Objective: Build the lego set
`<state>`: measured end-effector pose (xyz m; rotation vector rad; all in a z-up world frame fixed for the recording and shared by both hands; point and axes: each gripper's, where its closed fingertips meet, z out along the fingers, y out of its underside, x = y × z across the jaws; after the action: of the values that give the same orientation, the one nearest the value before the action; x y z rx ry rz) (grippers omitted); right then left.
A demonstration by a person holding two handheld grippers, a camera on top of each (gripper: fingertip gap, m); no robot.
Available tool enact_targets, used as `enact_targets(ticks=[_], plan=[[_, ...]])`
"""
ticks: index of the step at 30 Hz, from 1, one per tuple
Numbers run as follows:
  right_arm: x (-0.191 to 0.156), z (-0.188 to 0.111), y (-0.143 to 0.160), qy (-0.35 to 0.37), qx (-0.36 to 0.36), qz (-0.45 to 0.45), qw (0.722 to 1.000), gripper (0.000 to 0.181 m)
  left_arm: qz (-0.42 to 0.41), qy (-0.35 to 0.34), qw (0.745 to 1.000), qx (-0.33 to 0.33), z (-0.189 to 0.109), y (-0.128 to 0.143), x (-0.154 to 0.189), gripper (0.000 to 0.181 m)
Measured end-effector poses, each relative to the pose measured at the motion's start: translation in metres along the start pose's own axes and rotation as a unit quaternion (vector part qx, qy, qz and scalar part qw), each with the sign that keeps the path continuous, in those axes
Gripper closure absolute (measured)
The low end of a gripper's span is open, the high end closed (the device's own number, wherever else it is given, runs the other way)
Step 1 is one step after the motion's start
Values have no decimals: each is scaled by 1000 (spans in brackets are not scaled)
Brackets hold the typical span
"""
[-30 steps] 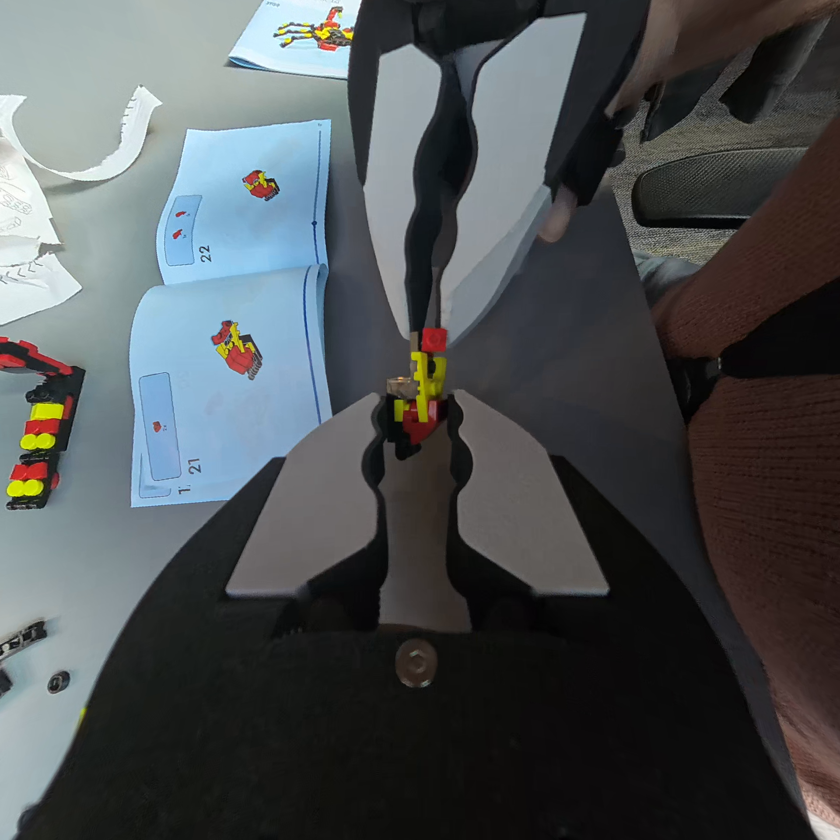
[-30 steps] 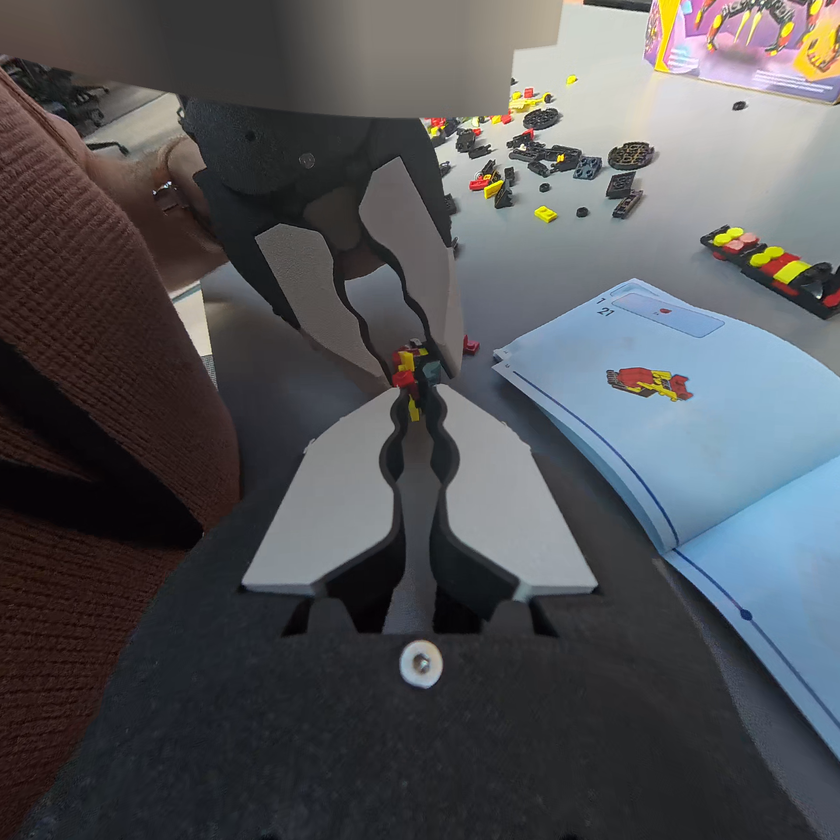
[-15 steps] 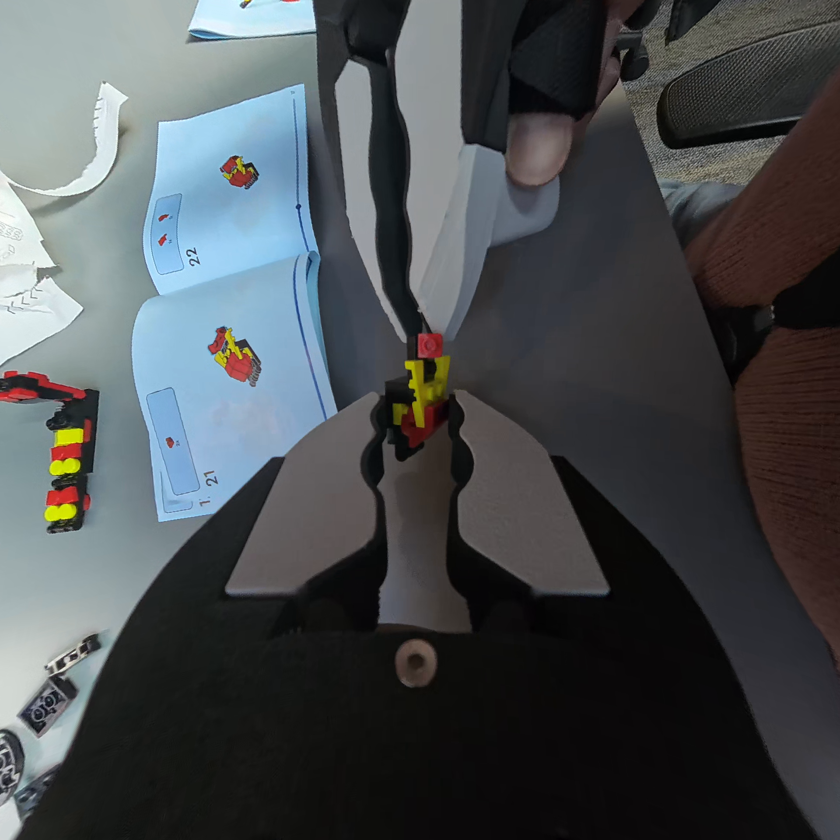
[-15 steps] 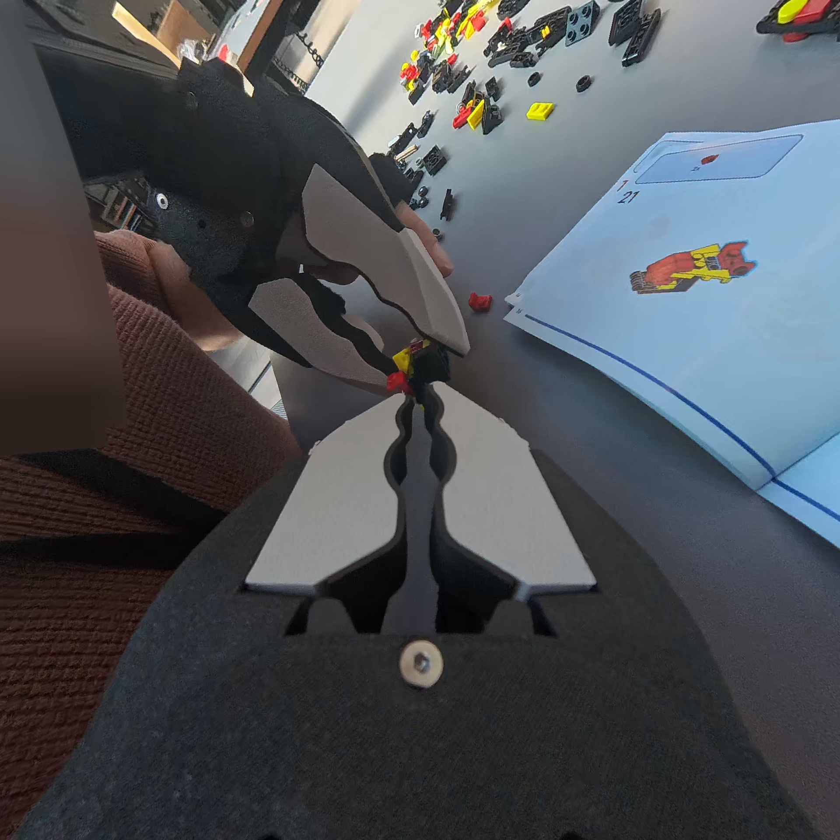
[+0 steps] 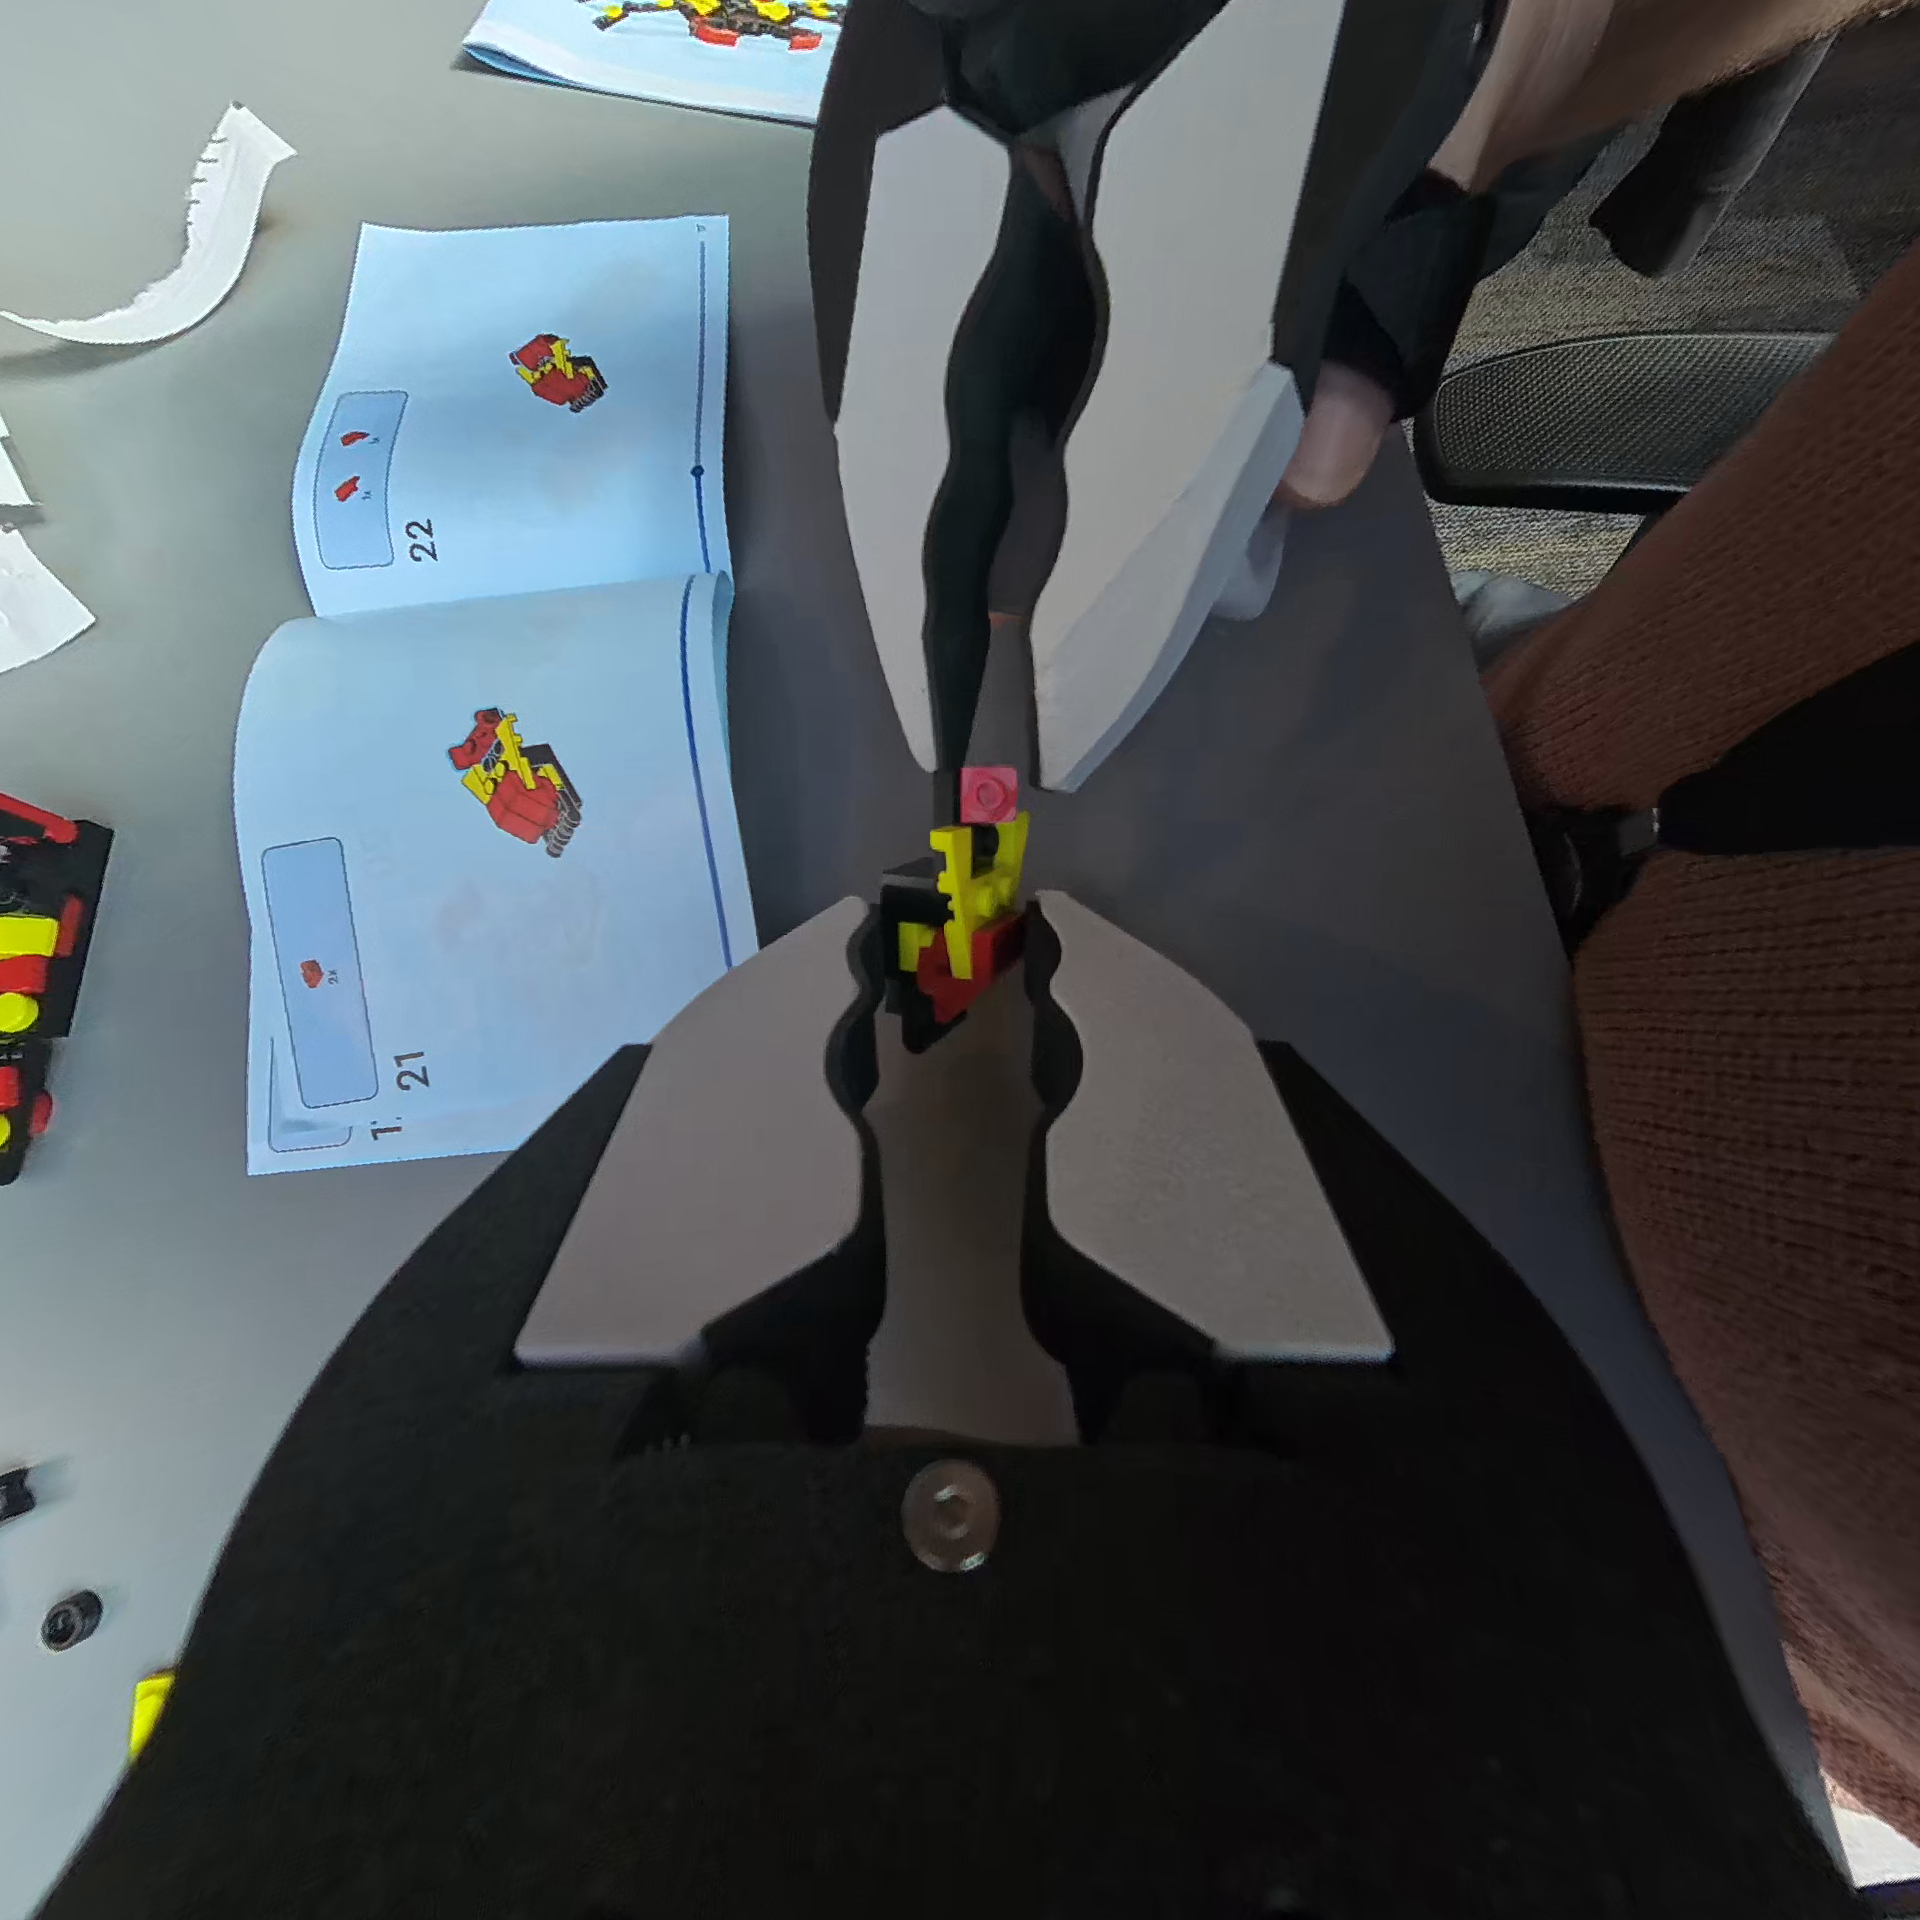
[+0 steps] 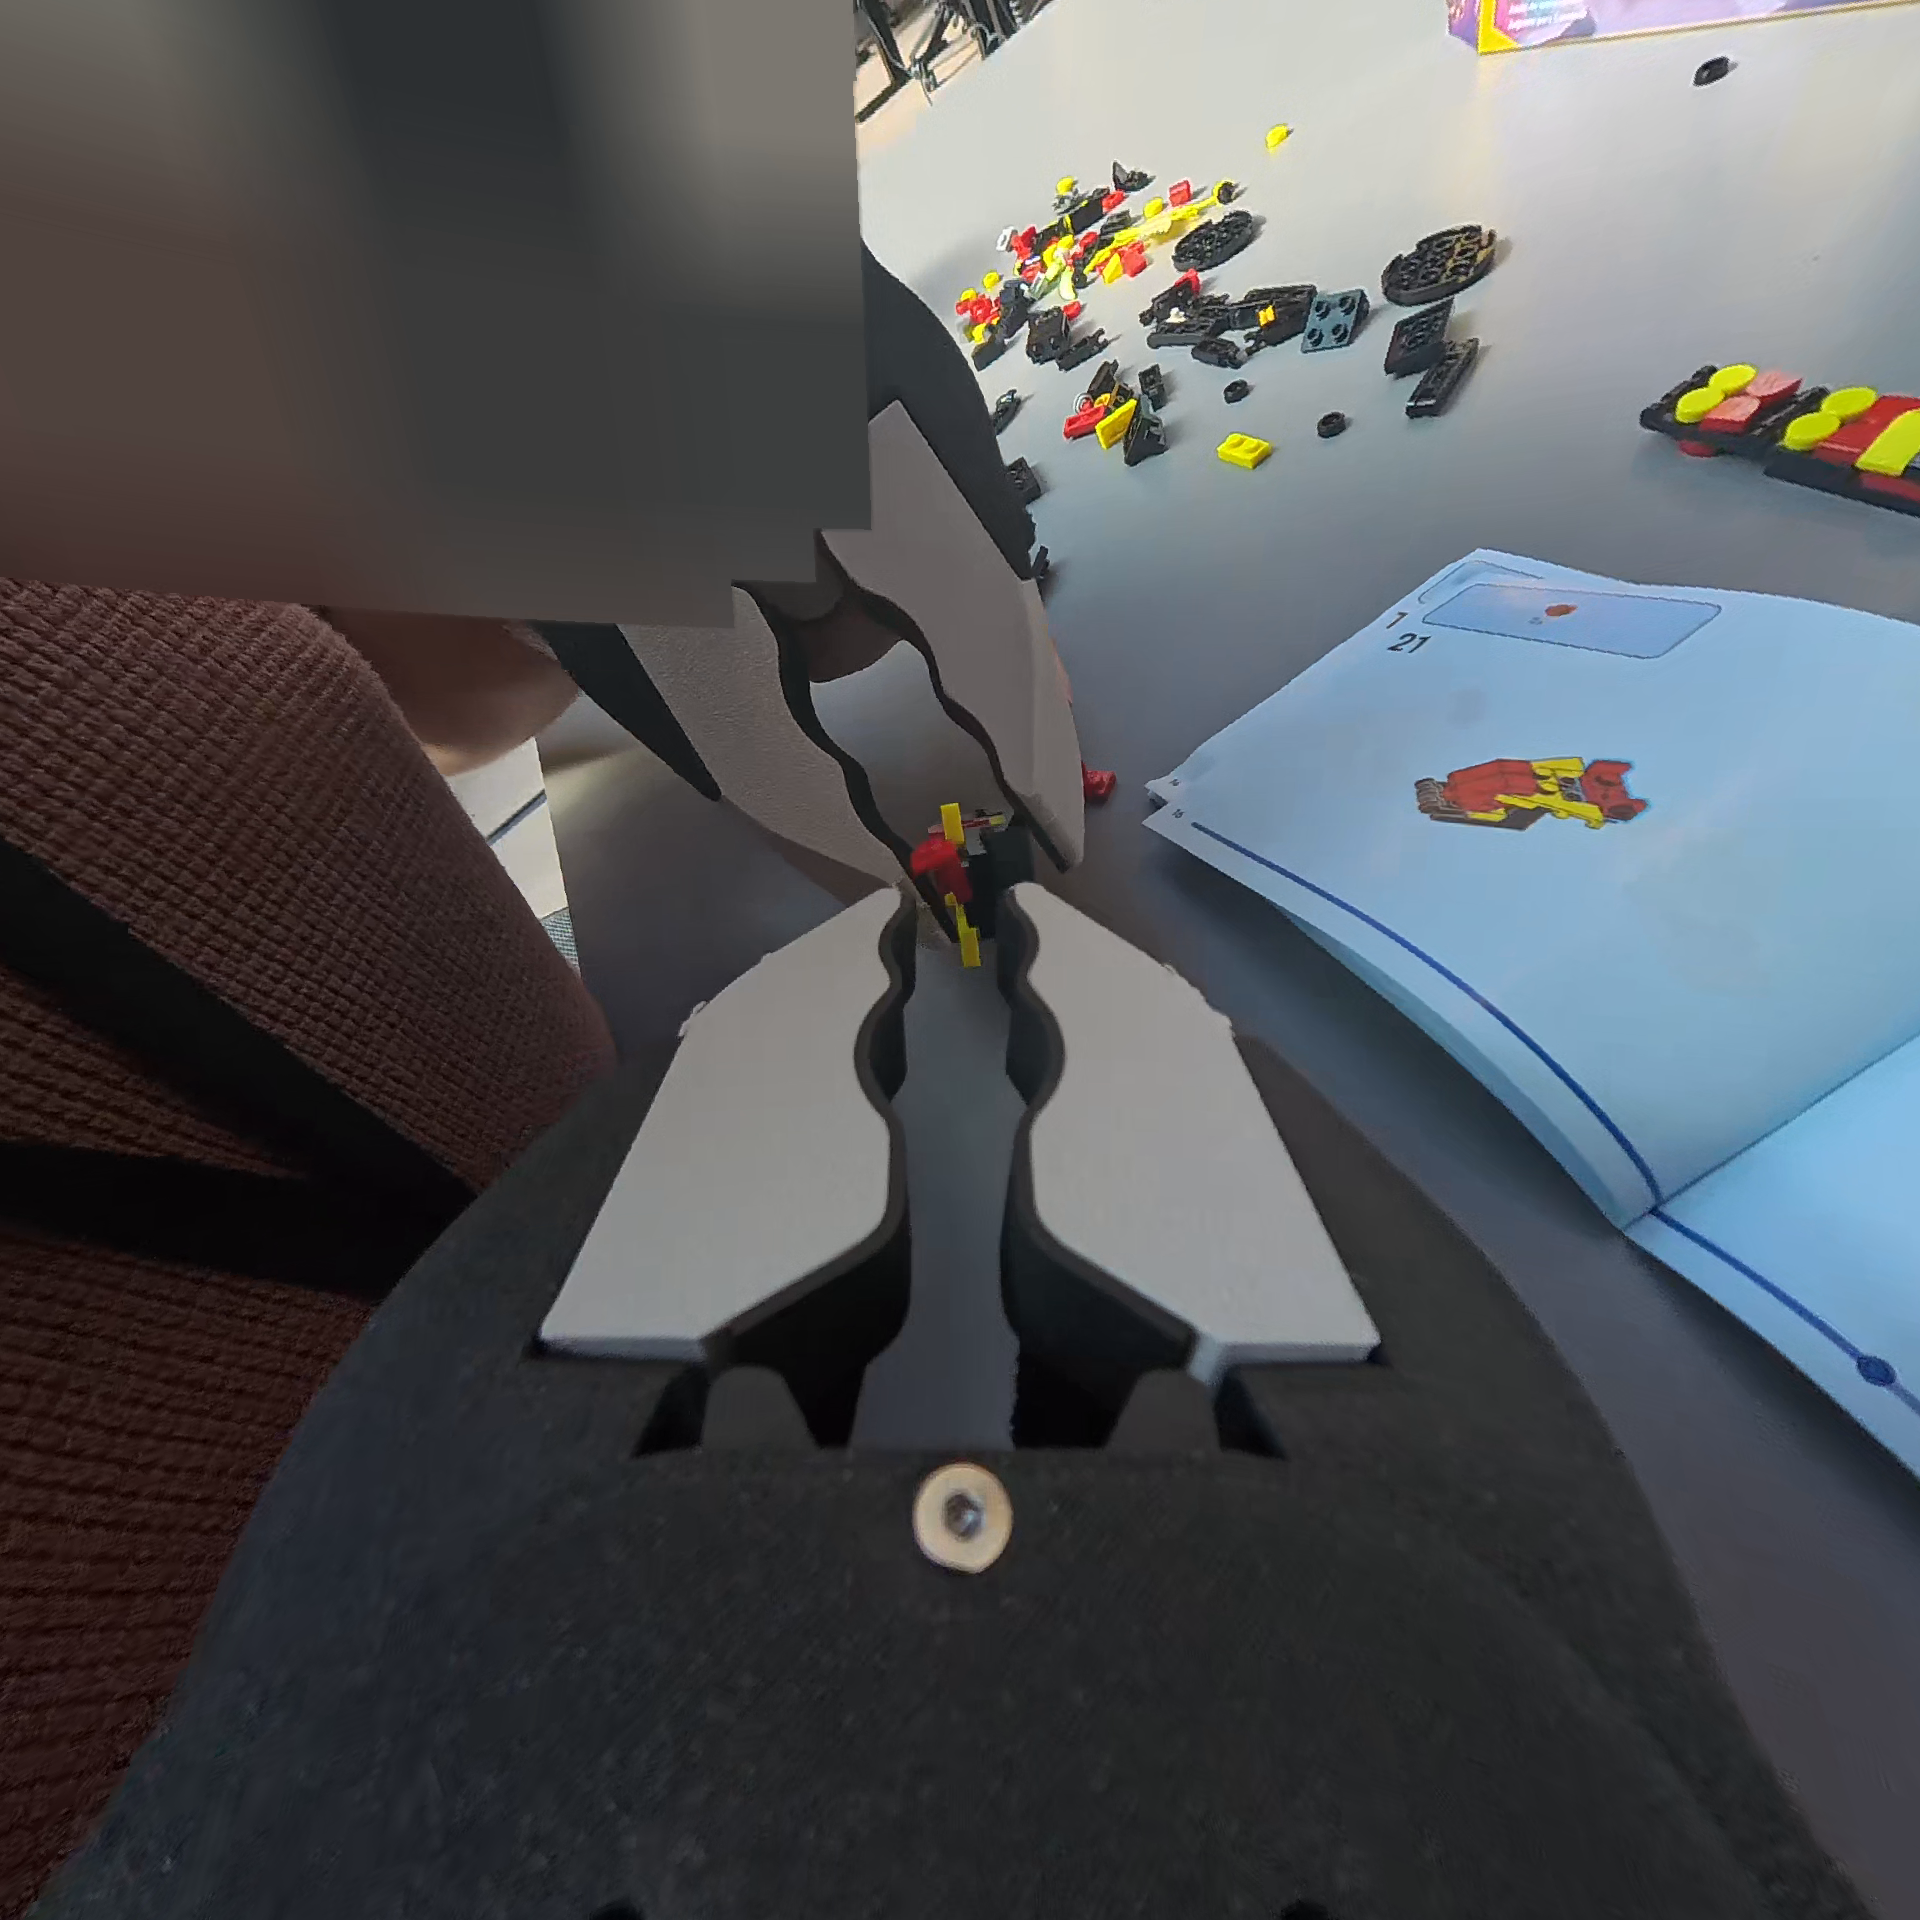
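My left gripper (image 5: 951,899) is shut on a small yellow, red and black lego assembly (image 5: 956,935) and holds it above the grey table (image 5: 1299,831). My right gripper (image 5: 992,777) comes in from the far side, tip to tip with the left. A small red one-stud brick (image 5: 987,795) sits between its fingertips, against the yellow end of the assembly. In the right wrist view the assembly (image 6: 966,873) sits just past my right gripper (image 6: 958,896), with the left gripper's fingers (image 6: 977,644) closing on it from above.
An open blue instruction booklet (image 5: 499,831) (image 6: 1558,935) lies beside the grippers. A built black, red and yellow strip (image 6: 1808,436) and a pile of loose pieces (image 6: 1143,291) lie farther off. A loose red piece (image 6: 1096,784), torn white paper (image 5: 187,249), a brown sleeve (image 5: 1766,1143). My two grippers' fingertips are within a few centimetres of each other.
The right gripper had rolled sideways half a second ago and now faces the left gripper squarely again. The assembly stays in the left gripper, the red brick at its yellow end.
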<state>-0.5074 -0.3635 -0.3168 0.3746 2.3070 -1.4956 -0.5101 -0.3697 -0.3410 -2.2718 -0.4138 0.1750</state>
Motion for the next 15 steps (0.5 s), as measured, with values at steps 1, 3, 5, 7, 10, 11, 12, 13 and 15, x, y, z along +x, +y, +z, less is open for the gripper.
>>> enact_targets(ticks=[1, 3, 5, 7, 10, 11, 12, 13, 15], plan=[[1, 0, -1, 7, 3, -16, 1000, 166, 2, 4, 1000, -3, 0, 0, 1, 156], [4, -1, -2, 22, 4, -45, 999, 163, 3, 9, 1000, -3, 1, 0, 2, 156], [1, -2, -3, 19, 9, -77, 997, 167, -3, 14, 1000, 2, 0, -1, 3, 156], [-1, 0, -1, 16, 6, -97, 995, 167, -4, 23, 1000, 2, 0, -2, 5, 156], [-3, 0, -4, 16, 14, -128, 992, 167, -2, 28, 1000, 3, 1, -3, 6, 156], [-3, 0, -4, 13, 11, -136, 991, 168, -1, 29, 1000, 1, 1, -3, 7, 156], [-4, 1, -3, 9, 9, -143, 990, 169, 1, 32, 999, -1, 1, -3, 7, 156], [-6, 1, -3, 4, 11, -149, 989, 170, 2, 34, 999, -1, 1, -3, 8, 156], [-6, 1, -3, -5, 11, -154, 988, 171, 5, 37, 999, -2, 2, -3, 10, 156]])
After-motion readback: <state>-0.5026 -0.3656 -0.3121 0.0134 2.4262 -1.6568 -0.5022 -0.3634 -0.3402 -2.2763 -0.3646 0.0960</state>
